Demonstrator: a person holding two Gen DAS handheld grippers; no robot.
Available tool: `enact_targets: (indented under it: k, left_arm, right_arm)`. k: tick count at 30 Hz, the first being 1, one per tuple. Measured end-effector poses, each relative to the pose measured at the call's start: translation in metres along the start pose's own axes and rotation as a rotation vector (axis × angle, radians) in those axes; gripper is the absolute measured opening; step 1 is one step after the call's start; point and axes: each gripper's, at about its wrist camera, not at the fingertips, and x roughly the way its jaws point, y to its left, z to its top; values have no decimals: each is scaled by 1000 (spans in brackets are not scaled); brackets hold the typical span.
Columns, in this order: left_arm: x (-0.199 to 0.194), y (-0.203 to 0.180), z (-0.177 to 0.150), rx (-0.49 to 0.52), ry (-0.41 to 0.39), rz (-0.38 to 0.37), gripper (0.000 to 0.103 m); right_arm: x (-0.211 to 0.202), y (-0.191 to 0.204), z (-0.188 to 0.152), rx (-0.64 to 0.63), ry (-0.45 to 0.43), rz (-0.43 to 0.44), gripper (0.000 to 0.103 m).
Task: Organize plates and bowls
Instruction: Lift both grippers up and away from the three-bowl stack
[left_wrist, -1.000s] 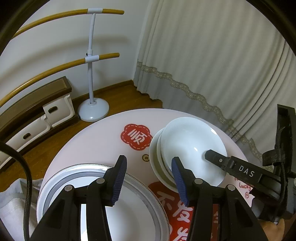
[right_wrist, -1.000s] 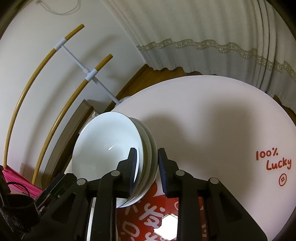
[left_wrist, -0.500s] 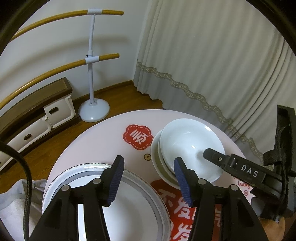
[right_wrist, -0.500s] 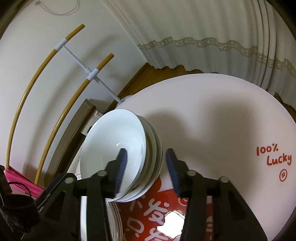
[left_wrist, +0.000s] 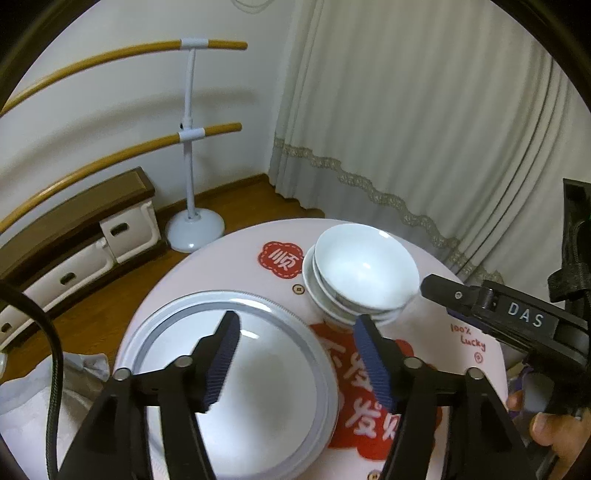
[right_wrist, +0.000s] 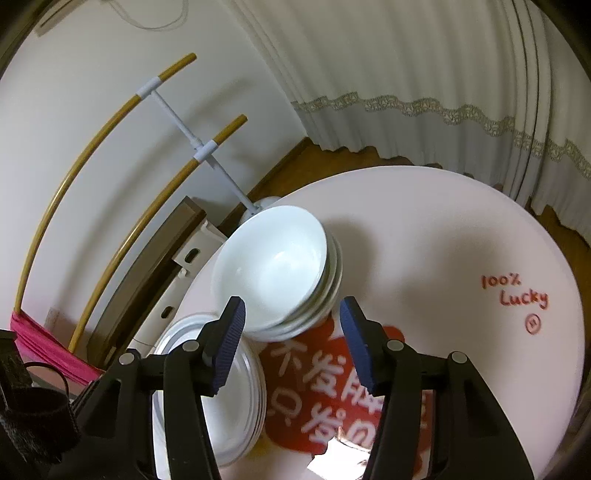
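Nearest the left wrist camera, the left gripper hangs over the stack of plates with its jaws opening and nothing between them; the blue pads are clear of the rim. Beside it, the right gripper is likewise opening and empty, its tips just short of the stack of bowls, which sits past the plates on the round table, over the edge of the red printed patch.

Both piles look built, so the step in hand seems to be letting go and backing off cleanly. To do it well, I would let the jaws finish spreading before moving away, then draw each gripper up and back along its own line rather than sideways, so no pad catches a rim. The top bowl sits tilted against the ones beneath and looks the likeliest to slide if nudged, so the right gripper wants the gentler exit.

Farther off, a white stand with wooden bars and the curtain are well apart from the work.
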Motion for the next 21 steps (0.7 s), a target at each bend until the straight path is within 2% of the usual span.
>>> enact_targets:
  k: [11,21]
  left_arm:
    - [-106,11,-83,-19,-84,20,78]
    - [-208,27,-169,-19,-197,29,84]
  right_arm:
    - [-81,26,-67,-139,-20,-3,63]
    - [-161,47,-129,-244,-74,27,69]
